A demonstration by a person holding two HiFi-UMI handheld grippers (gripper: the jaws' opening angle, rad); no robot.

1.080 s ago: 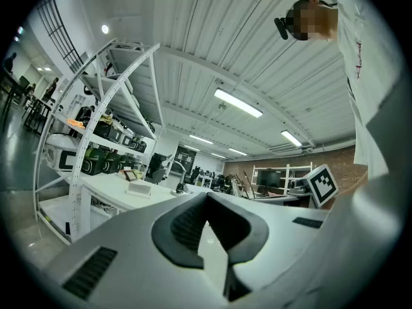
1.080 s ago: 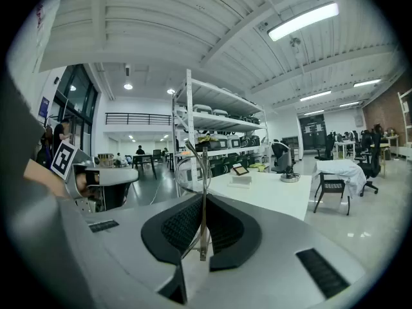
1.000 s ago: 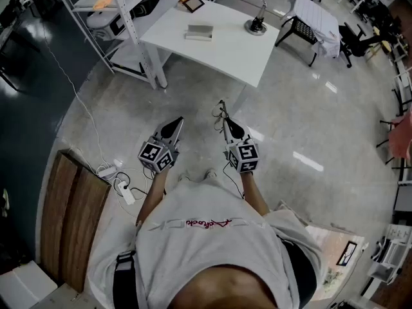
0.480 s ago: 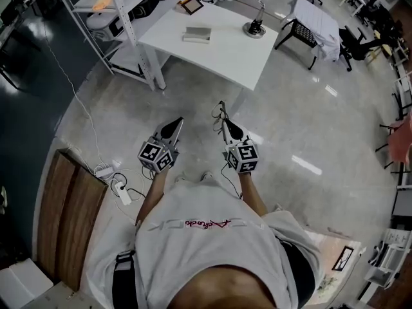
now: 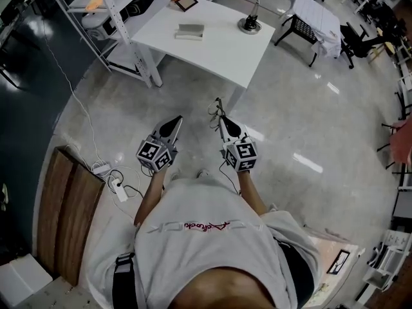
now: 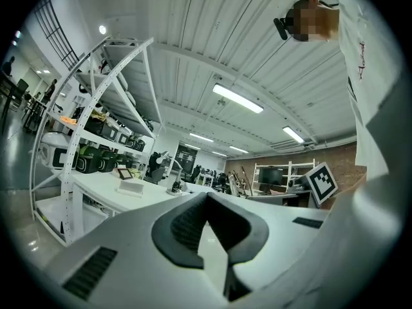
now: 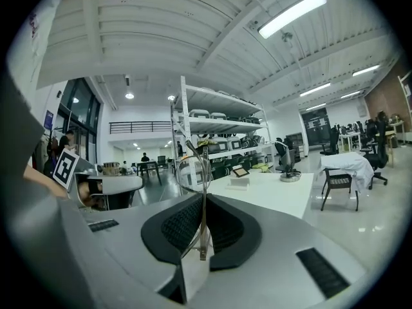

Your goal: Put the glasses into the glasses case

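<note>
Right claw [image 7: 201,205] is clamped on the glasses [image 7: 192,163]: a thin part of the frame is pinched between the pads, the rest pokes out past the tips. Left claw [image 6: 206,201] is closed with nothing in it; both sit side by side in front of the person, over the floor, pointing toward the white bench [image 5: 225,50]. Case [image 5: 190,31] lies on that bench near a lamp [image 5: 250,23], well apart from both claws.
</note>
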